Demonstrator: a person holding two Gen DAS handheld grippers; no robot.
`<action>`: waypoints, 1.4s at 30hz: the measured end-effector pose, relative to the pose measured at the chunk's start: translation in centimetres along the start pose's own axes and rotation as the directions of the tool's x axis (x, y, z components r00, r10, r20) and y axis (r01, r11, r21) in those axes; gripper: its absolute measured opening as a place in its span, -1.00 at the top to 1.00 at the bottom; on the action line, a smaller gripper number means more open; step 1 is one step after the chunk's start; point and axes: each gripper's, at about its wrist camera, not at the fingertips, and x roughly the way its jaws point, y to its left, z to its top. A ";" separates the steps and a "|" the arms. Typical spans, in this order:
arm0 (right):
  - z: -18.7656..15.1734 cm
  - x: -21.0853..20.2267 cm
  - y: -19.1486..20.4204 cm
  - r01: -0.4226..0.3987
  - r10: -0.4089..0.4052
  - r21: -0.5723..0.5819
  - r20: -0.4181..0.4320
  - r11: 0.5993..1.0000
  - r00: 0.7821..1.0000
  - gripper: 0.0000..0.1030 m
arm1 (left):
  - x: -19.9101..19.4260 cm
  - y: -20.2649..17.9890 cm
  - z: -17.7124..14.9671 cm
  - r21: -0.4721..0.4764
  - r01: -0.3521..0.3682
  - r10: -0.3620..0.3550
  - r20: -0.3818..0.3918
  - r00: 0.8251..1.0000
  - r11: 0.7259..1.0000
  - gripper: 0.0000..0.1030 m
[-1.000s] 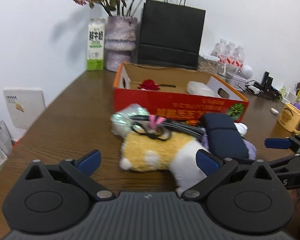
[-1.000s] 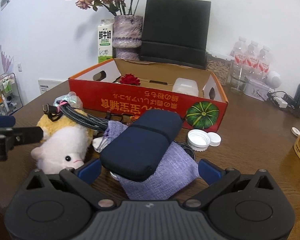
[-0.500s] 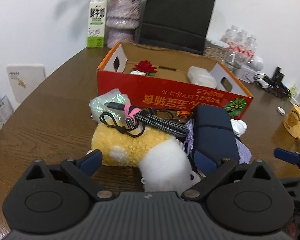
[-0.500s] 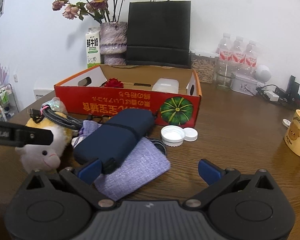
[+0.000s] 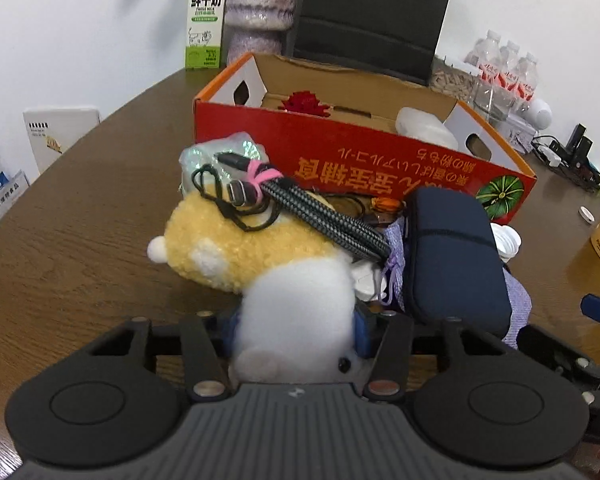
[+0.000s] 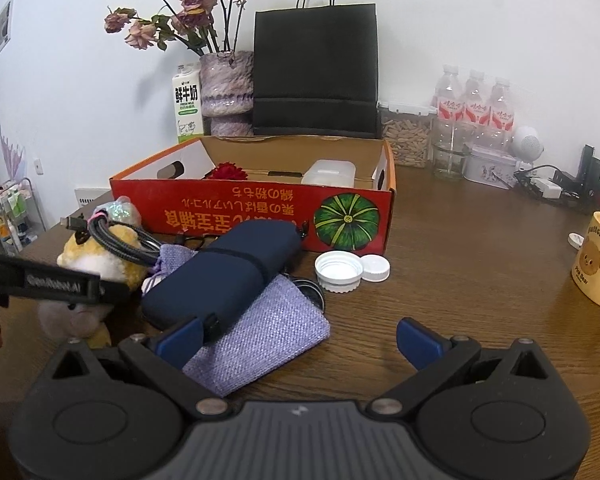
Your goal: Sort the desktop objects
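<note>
A yellow and white plush toy [image 5: 252, 248] lies on the brown table in front of the red cardboard box [image 5: 380, 160]. A braided cable bundle [image 5: 320, 212] rests across its back. My left gripper [image 5: 296, 328] is closing, and its blue pads press on the toy's white head from both sides. To the right, a navy zip case [image 6: 228, 276] lies on a purple cloth pouch [image 6: 260, 340]. My right gripper [image 6: 300, 338] stands open low over the pouch, its left finger beside the case's near end, with nothing gripped. Two white lids [image 6: 340, 270] sit by the box.
The box holds a red flower [image 6: 228, 171] and a white container [image 6: 328, 172]. Behind it stand a black paper bag [image 6: 316, 76], a vase [image 6: 226, 88], a milk carton [image 6: 188, 108] and water bottles [image 6: 476, 104]. A yellow mug [image 6: 596, 264] stands at the right.
My left gripper came forward and down onto the plush toy, and its wide-open jaws closed around the white head. The right gripper slid a little to the right and stayed open.
</note>
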 end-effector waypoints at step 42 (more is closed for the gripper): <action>4.8 1.1 7.4 -0.346 0.346 -0.007 0.044 0.938 0.937 -0.41 | -3.7 0.4 -2.3 0.348 0.114 -0.160 0.106 0.981 0.931 0.05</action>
